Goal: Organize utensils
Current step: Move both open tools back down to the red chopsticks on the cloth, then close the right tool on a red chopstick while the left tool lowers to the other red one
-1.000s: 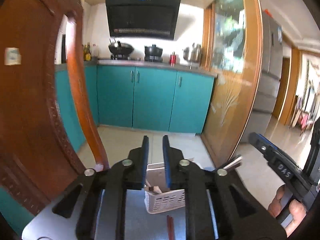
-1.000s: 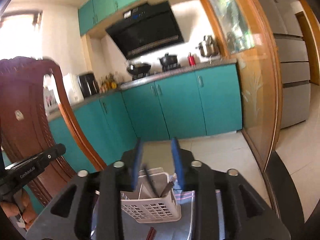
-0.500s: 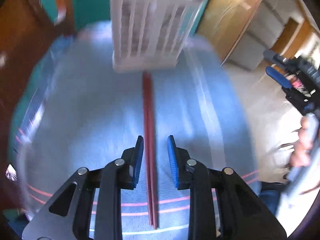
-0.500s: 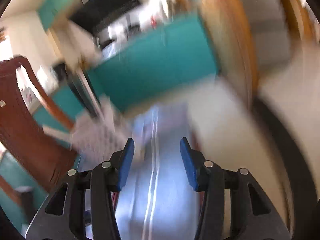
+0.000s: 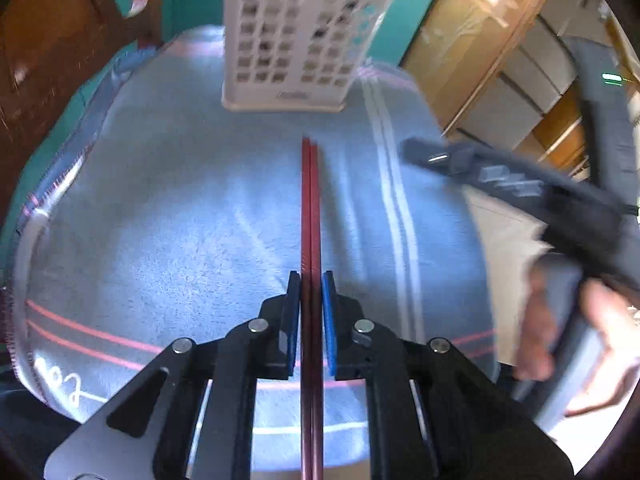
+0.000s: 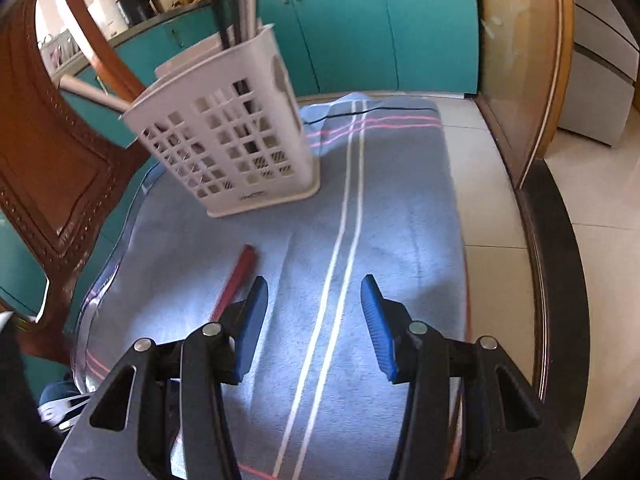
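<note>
- Red chopsticks (image 5: 310,208) flat on blue towel (image 5: 180,208), long axis pointing at white utensil basket (image 5: 296,40).
- Left gripper (image 5: 311,280) has just closed on the pair.
- Right gripper (image 6: 314,292) gaping, empty.

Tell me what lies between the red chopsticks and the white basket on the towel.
Nothing visible does. The red chopsticks lie on the towel, pointing at the white basket, with only bare towel between. The left gripper has just been closing around them. The right gripper hangs open, off to the side.
</note>
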Tool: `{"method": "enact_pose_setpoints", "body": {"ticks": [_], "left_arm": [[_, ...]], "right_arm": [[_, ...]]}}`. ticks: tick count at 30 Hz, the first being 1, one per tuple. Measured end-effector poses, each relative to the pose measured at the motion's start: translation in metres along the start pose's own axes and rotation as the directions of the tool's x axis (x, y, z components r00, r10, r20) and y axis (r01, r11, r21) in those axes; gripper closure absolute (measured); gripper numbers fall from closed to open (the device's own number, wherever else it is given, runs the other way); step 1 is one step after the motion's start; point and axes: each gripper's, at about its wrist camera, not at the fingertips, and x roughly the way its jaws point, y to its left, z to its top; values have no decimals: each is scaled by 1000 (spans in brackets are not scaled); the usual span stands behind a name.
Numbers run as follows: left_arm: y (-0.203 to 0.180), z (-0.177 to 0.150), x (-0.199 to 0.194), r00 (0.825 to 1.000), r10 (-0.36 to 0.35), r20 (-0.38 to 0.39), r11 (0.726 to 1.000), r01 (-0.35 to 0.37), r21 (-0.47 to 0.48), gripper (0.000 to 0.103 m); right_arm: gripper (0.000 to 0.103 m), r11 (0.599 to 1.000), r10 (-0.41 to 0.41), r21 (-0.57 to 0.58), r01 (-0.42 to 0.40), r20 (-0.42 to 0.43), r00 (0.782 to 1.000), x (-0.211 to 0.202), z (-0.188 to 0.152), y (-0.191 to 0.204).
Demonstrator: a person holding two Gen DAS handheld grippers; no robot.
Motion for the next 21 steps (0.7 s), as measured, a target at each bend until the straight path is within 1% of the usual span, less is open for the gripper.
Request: {"method": "enact_pose_setpoints", "body": {"ticks": [3,6,9,10,11,14,16,19,21], "left_arm": [[-2,7,-10,1000,10,30,1000,-10,25,90],[1,9,-13,999,11,39,999,-13,31,81],[7,12,-3,999,41,16,999,-42,29,81],[7,6,-5,999,46,4,999,-46,22,81],[15,2,-11,999,48,-6,999,-48,14,81],[29,-4,-5,998,62,-28,998,-62,-7,80],[35,-7,-7,997,63,-34,998,-64,-19,76],[40,-9,-11,997,68,-33,997,-69,-27,76],[43,-10,-12,997,70,-31,997,-71,-28,75]], "right_arm": [[55,1000,-10,-5,10,-9,1000,2,0,1],[55,1000,-29,-5,29,-27,999,9,0,4],[55,999,-43,-10,42,-47,998,15,-1,6],[55,999,-42,-15,41,-52,998,17,0,7],[55,999,-35,-24,34,-61,998,20,-1,9],[55,998,-29,-57,24,-89,996,29,-4,20],[55,995,-44,-93,34,-111,993,38,-8,31],[55,987,-61,-153,38,-146,987,52,-15,49],[54,980,-85,-193,57,-141,986,57,-18,61]]}}
